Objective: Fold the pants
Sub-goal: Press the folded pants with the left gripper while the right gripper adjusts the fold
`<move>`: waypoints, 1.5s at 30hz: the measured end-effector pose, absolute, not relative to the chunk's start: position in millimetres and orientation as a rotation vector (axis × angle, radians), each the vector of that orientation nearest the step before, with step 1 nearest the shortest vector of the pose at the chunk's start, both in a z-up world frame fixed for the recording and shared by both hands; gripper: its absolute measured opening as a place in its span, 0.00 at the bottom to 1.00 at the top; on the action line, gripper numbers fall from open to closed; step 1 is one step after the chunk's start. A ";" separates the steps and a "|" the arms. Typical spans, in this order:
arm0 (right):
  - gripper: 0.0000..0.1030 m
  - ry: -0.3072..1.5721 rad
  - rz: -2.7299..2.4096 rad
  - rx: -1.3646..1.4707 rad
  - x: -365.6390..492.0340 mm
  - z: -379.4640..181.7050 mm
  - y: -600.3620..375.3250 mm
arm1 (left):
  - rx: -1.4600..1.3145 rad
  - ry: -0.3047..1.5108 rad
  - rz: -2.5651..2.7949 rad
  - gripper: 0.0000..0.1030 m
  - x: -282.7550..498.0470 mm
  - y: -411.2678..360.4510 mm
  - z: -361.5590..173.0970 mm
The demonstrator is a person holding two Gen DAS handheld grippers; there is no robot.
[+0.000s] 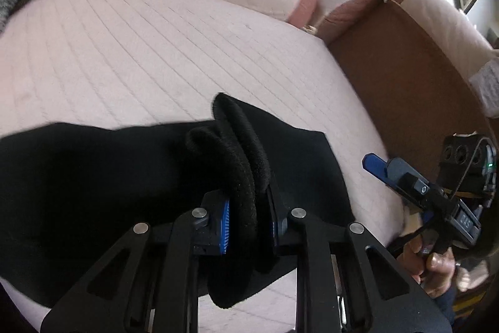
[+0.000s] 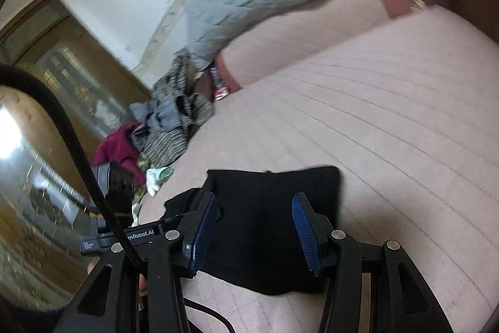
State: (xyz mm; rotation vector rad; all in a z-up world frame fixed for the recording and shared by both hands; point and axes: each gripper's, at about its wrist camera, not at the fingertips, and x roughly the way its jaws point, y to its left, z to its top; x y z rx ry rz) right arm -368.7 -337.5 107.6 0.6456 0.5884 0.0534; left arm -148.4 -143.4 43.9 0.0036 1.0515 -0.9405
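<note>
In the left wrist view, the left gripper (image 1: 249, 227) was clamped on a thick rolled edge of the black pants (image 1: 93, 177), probably the waistband or a hem, which bulged up between its blue pads. The rest of the garment lay spread leftward on the pink quilted sofa cushion (image 1: 156, 52). The right gripper (image 1: 414, 183) hung off to the right, over the cushion edge and clear of the cloth, holding nothing.

In the right wrist view, the right gripper (image 2: 254, 236) stood wide apart and empty above the pants (image 2: 274, 208), which looked already folded into a compact block. A heap of other clothes (image 2: 168, 120) lay at the far end.

The fold appeared to be under way; next, the free tongs would likely need to pin or seize the opposite edge.
</note>
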 end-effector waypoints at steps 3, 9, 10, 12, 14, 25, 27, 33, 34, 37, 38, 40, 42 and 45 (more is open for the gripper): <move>0.48 0.651 0.072 0.573 -346.6 97.6 -323.4 | 0.019 1.064 -0.861 0.17 -138.0 -131.5 30.7; 0.48 0.763 0.044 0.492 -324.4 47.7 -311.0 | -0.077 1.150 -0.837 0.23 -126.6 -104.6 11.9; 0.48 0.782 0.041 0.485 -324.0 50.8 -310.3 | -0.075 1.139 -0.820 0.23 -126.6 -96.5 16.0; 0.48 0.795 0.042 0.473 -325.2 60.6 -307.3 | -0.081 1.115 -0.805 0.23 -128.9 -87.5 21.7; 0.48 0.759 0.097 0.441 -331.6 74.1 -298.1 | -0.082 1.094 -0.793 0.23 -132.5 -77.1 26.4; 0.43 0.771 0.275 0.155 -311.3 49.2 -208.2 | -0.187 1.100 -0.721 0.23 -126.3 -60.2 21.8; 0.38 0.762 0.242 0.088 -304.7 45.2 -202.6 | -0.200 1.099 -0.720 0.23 -126.3 -56.8 21.3; 0.06 0.783 0.233 0.164 -298.5 47.5 -225.4 | -0.217 1.106 -0.720 0.23 -125.7 -49.8 20.1; 0.05 0.784 0.247 0.193 -301.6 49.9 -228.6 | -0.224 1.101 -0.718 0.23 -126.0 -47.0 21.8; 0.05 0.740 0.294 0.211 -319.2 69.6 -225.4 | -0.248 1.078 -0.704 0.23 -126.8 -37.9 25.7; 0.05 0.731 0.296 0.199 -322.7 73.9 -221.7 | -0.257 1.076 -0.699 0.23 -126.8 -35.9 25.9; 0.05 0.740 0.302 0.190 -326.8 73.4 -215.1 | -0.280 1.085 -0.683 0.23 -126.1 -33.5 23.5; 0.05 0.772 0.268 0.156 -319.5 60.1 -206.1 | -0.295 1.100 -0.674 0.23 -125.7 -31.6 21.7; 0.12 0.820 0.258 0.218 -306.6 42.0 -201.6 | -0.286 1.090 -0.660 0.23 -129.0 -25.9 25.8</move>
